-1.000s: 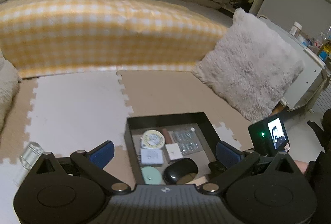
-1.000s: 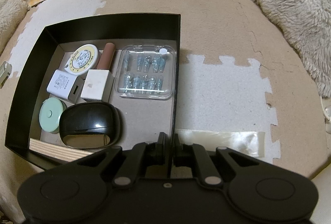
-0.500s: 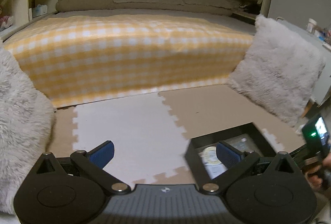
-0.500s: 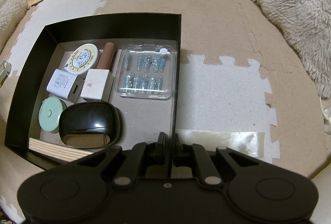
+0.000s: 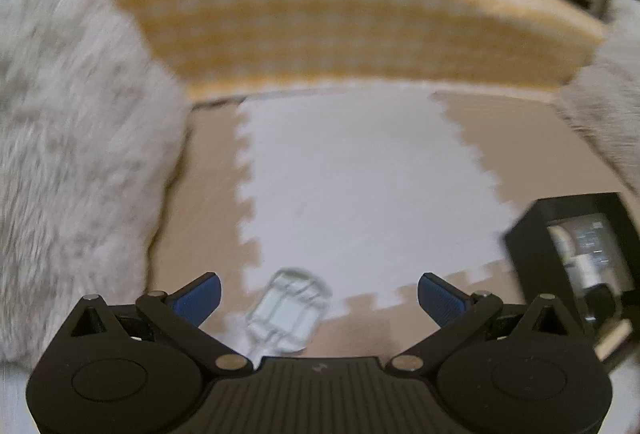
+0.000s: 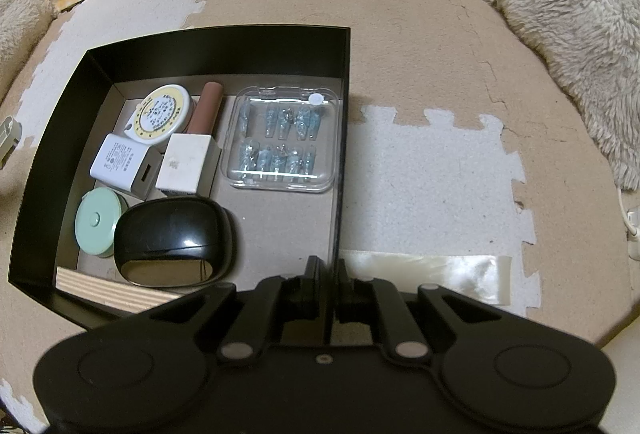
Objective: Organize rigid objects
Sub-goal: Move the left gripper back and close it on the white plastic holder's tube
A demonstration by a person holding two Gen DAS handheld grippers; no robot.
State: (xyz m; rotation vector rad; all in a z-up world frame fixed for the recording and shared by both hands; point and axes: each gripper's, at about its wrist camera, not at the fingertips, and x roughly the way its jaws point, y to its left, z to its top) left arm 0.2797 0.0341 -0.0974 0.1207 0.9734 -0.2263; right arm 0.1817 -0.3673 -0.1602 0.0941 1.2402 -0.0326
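Clear bottle (image 5: 289,312) on mat between spread jaws, untouched.

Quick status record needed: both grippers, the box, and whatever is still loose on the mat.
left gripper: jaws wide open, nothing between the pads
loose item: clear plastic bottle lying on the foam floor mat, below the open jaws
right gripper: jaws shut on the right wall of the black rectangular box
box contents: black computer mouse, clear nail-tip case, white charger
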